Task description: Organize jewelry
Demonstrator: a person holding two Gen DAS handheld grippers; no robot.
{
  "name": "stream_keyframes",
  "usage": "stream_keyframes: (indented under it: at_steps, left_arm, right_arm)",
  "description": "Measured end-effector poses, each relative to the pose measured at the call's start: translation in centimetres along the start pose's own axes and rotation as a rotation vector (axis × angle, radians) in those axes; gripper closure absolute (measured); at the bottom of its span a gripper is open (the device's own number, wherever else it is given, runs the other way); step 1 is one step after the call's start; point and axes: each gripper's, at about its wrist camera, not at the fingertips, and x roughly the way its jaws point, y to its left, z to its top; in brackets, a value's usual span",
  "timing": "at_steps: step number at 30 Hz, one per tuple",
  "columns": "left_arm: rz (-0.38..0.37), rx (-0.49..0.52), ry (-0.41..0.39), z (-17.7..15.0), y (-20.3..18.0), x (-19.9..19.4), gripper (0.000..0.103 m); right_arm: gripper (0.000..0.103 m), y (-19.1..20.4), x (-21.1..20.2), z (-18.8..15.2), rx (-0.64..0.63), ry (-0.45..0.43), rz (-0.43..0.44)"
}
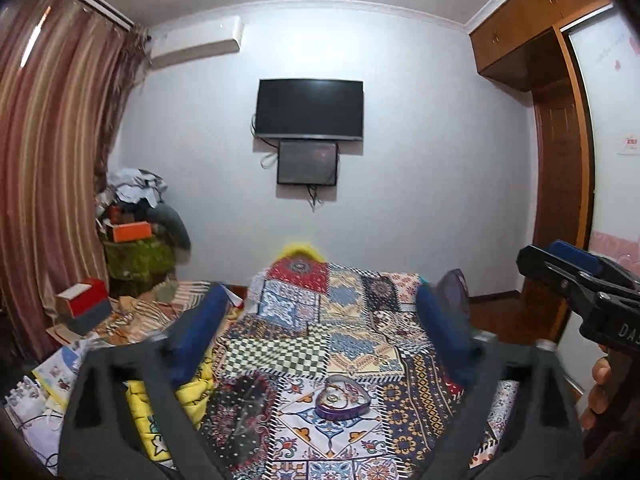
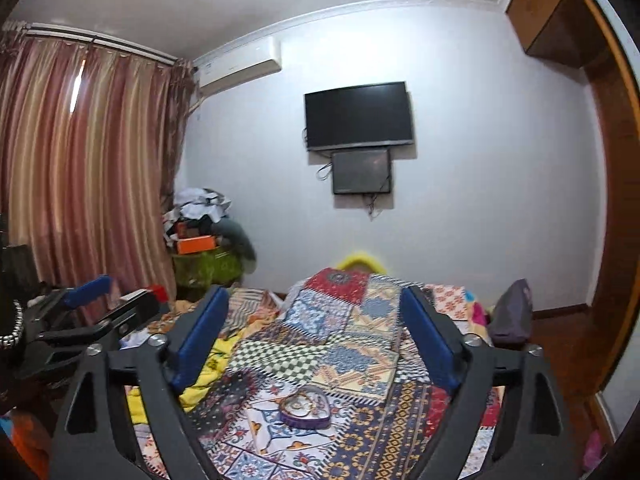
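A purple heart-shaped tin [image 1: 340,398] lies open on the patchwork bedspread [image 1: 352,320], with small jewelry pieces inside it. My left gripper [image 1: 320,324] hovers above and just short of the tin, open, with nothing between its blue pads. The right wrist view shows the same tin [image 2: 306,406] low in the middle. My right gripper [image 2: 316,332] is also open and empty, held above the bed. Each gripper appears in the other's view: the right gripper [image 1: 552,258] at the right edge, held by a hand, and the left gripper [image 2: 116,296] at the left edge.
Yellow cloth [image 1: 192,392] is bunched at the bedspread's left edge. A red and grey box [image 1: 84,304] and papers lie left of the bed. A cluttered stand [image 1: 136,236] is by the curtain. A purple bag [image 2: 514,312] sits right. A TV [image 1: 310,108] hangs ahead.
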Motion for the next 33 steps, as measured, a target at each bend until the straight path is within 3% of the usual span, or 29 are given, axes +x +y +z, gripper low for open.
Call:
stream_keyframes:
  at_steps: [4, 33]
  left_arm:
    - [0.015, 0.002, 0.006, -0.3, -0.2, -0.2, 0.001]
    - [0.048, 0.006, 0.046, -1.5, -0.7, -0.1, 0.000]
  right_arm:
    - [0.000, 0.2, -0.5, -0.2, -0.014, -0.012, -0.040]
    - [0.000, 0.3, -1.8, -1.0, -0.036, 0.036, -0.065]
